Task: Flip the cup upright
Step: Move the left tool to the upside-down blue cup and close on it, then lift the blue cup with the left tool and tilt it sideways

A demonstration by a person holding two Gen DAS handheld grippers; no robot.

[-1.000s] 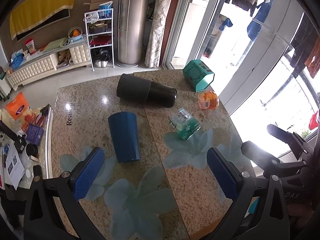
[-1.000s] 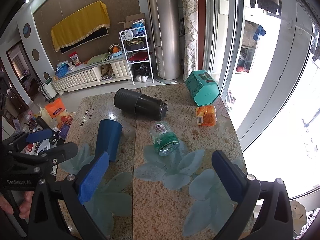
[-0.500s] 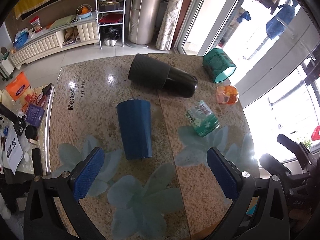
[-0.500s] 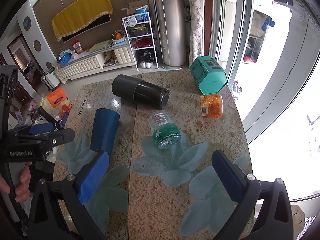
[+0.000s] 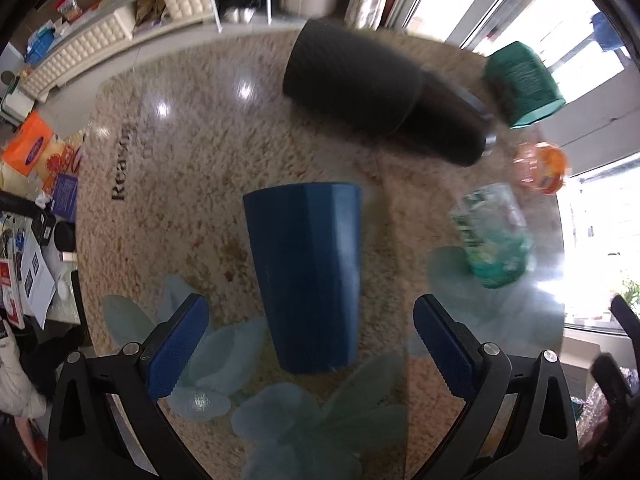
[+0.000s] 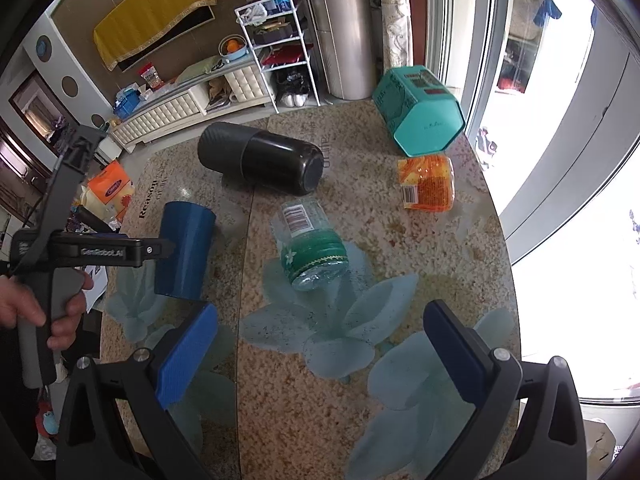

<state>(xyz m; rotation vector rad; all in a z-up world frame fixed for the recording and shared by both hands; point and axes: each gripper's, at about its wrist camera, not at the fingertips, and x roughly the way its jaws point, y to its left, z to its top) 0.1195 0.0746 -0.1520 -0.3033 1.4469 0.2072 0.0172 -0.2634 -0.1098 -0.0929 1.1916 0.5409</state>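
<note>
Left wrist view: the blue cup (image 5: pixel 306 276) is sitting in the middle of the frame on the speckled bench (image 5: pixel 192 152), and whether it is lying down or standing mouth-down cannot be told. The left gripper (image 5: pixel 306 346) is hovering over it with its jaws spread wide, one on each side of the cup's nearer end and not touching it. Dark lettering starting "Rea" is showing at the left of the benchtop. A black flask (image 5: pixel 384 92) is lying at upper centre, a teal box (image 5: pixel 522 82) at upper right, with an orange packet (image 5: pixel 540 166) and a clear green-banded bottle (image 5: pixel 494 240) blurred at the right.

Right wrist view: the right gripper (image 6: pixel 320 352) is hanging low in the frame, jaws released and holding nothing. At the left, a hand (image 6: pixel 36 308) is gripping the other tool's handle, whose bar is reading "GenRobot.AI" and is crossing in front of the cup (image 6: pixel 182 254). "Reason" is printed on the bench (image 6: pixel 400 248) beside the cup. Barcodes are showing on the bottle (image 6: pixel 310 242) and packet (image 6: pixel 428 188).
</note>
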